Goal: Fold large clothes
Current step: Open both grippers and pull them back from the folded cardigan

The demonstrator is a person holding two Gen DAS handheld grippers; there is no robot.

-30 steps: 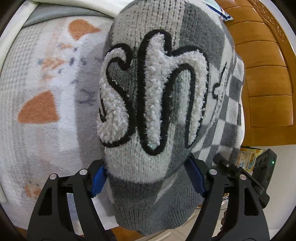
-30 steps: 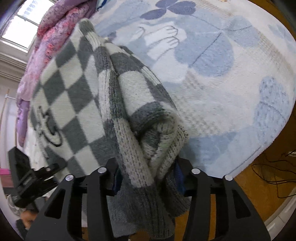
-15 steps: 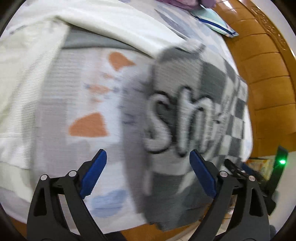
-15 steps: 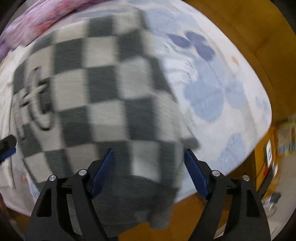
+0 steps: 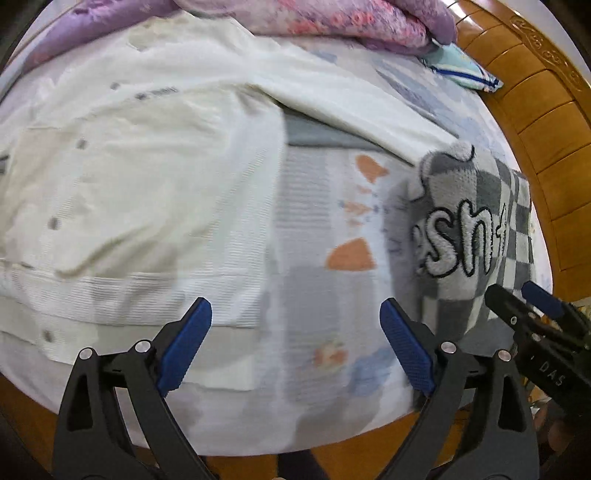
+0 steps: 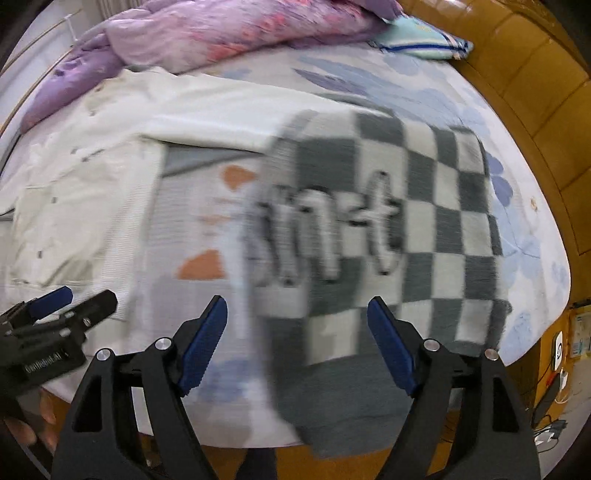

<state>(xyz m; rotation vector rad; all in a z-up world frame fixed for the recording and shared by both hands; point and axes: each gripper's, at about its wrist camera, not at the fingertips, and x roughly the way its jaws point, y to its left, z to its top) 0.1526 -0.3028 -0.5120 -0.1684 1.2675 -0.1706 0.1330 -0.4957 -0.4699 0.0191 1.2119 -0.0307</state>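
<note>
Checkered sweater (image 6: 388,229) lying flat on the bed (image 6: 524,236), white cardigan (image 5: 140,192) beside it, left gripper (image 5: 295,343) released, right gripper (image 6: 295,343) released, both empty

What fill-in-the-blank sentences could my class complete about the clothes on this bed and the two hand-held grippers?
1. The checkered sweater lies on the ____ .
2. Both the left hand-held gripper and the right hand-held gripper are ____ and hold nothing.
3. The cream cardigan lies to the ____ of the checkered sweater in both views.
4. The quilt bunched at the far end of the bed is ____ in colour.

Missing words: bed; open; left; purple
</note>
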